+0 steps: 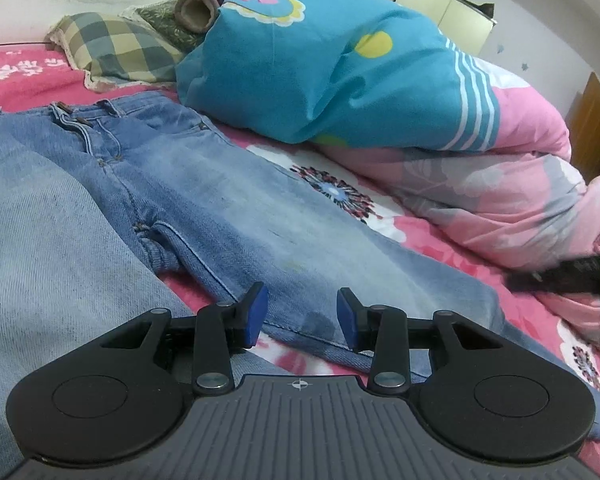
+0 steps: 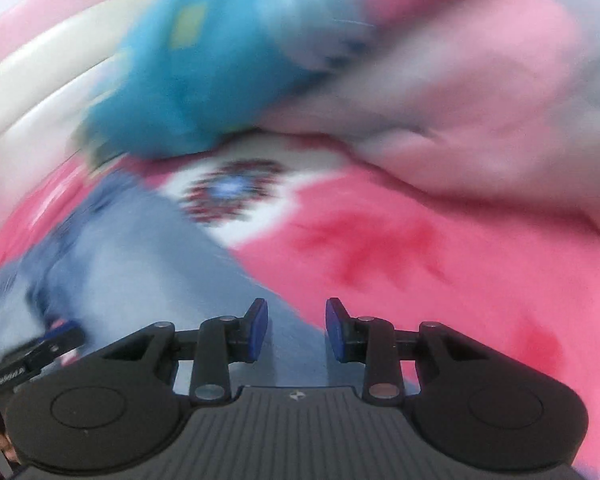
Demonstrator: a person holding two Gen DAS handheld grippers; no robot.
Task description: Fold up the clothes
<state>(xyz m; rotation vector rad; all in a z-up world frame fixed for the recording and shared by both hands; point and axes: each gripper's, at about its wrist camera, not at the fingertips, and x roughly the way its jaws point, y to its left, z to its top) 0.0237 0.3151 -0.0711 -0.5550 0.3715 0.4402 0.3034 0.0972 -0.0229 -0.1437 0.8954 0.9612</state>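
Two tongs [image 1: 302, 316] [image 2: 297, 330] gape over one jeans [image 1: 188, 184].

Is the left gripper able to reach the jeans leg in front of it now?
Probably yes: the left gripper is open, the jeans leg lies flat right under its fingertips, and nothing lies between them.

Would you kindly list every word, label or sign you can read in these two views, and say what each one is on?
White characters on the pink bedsheet: too distorted to read.
White lettering on the left gripper in the right wrist view: blurred, unreadable.
Crosshair mark, no text, on the left gripper and right gripper bodies.
Jeans: no readable label.
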